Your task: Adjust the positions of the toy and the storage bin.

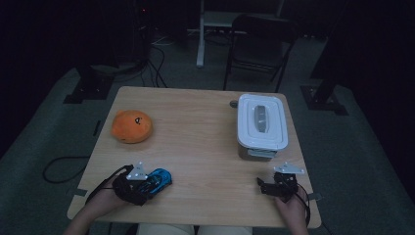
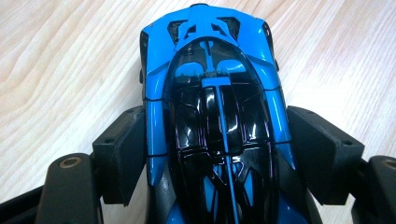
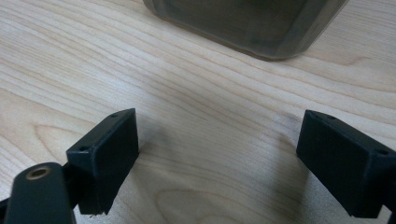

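Observation:
A blue and black toy car [image 1: 160, 178] lies on the wooden table [image 1: 195, 142] near its front left. My left gripper [image 1: 148, 186] is shut on it. In the left gripper view both black pads [image 2: 119, 149] press against the flanks of the car [image 2: 215, 93], whose nose points away from me. At the front right my right gripper [image 1: 276, 183] rests low over the table. Its jaws [image 3: 217, 154] stand wide open with only bare wood between them. Just beyond them is the lower wall of a grey container [image 3: 247, 23].
The container is a grey box with a white clip-on lid [image 1: 260, 122] at the right of the table. An orange round plush toy [image 1: 131, 126] lies at the left. A dark folding chair [image 1: 259, 44] and cables stand on the floor behind the table.

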A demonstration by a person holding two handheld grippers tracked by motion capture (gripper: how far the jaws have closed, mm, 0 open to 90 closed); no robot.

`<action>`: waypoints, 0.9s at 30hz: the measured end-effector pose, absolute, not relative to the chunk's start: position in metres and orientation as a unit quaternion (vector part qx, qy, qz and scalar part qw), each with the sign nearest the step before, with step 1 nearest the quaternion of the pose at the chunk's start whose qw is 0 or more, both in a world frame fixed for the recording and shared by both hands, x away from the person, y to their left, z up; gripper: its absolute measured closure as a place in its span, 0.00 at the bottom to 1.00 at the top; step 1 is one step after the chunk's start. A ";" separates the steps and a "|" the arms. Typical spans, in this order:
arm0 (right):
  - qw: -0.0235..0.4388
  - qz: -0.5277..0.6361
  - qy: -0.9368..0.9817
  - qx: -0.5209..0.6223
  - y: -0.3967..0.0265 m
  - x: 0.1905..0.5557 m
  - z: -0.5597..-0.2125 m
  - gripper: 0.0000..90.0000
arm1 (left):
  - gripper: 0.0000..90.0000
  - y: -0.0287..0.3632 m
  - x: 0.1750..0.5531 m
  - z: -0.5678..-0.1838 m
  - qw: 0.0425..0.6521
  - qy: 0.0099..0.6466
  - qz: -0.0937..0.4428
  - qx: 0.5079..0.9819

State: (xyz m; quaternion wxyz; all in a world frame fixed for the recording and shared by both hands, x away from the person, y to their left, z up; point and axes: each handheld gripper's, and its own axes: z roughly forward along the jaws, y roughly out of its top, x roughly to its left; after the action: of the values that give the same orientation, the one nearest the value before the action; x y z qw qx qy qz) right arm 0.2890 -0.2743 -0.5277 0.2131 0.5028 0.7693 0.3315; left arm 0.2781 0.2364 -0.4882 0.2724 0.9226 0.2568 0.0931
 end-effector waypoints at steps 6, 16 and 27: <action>0.213 0.331 0.769 0.503 -0.274 0.289 -0.528 0.14 | 0.29 0.248 0.276 -0.494 0.262 0.257 0.084 0.926; 0.213 0.331 0.769 0.503 -0.274 0.289 -0.528 0.14 | 0.27 0.256 0.279 -0.503 0.280 0.260 0.059 0.922; 0.213 0.331 0.769 0.503 -0.274 0.289 -0.528 0.14 | 0.27 0.255 0.281 -0.500 0.286 0.274 0.055 0.917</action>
State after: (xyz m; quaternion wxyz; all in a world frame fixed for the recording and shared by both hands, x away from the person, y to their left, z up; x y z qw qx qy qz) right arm 0.2890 -0.2743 -0.5277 0.2132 0.5027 0.7694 0.3314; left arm 0.2815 0.2546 -0.4995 0.2859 0.9166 0.2741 0.0545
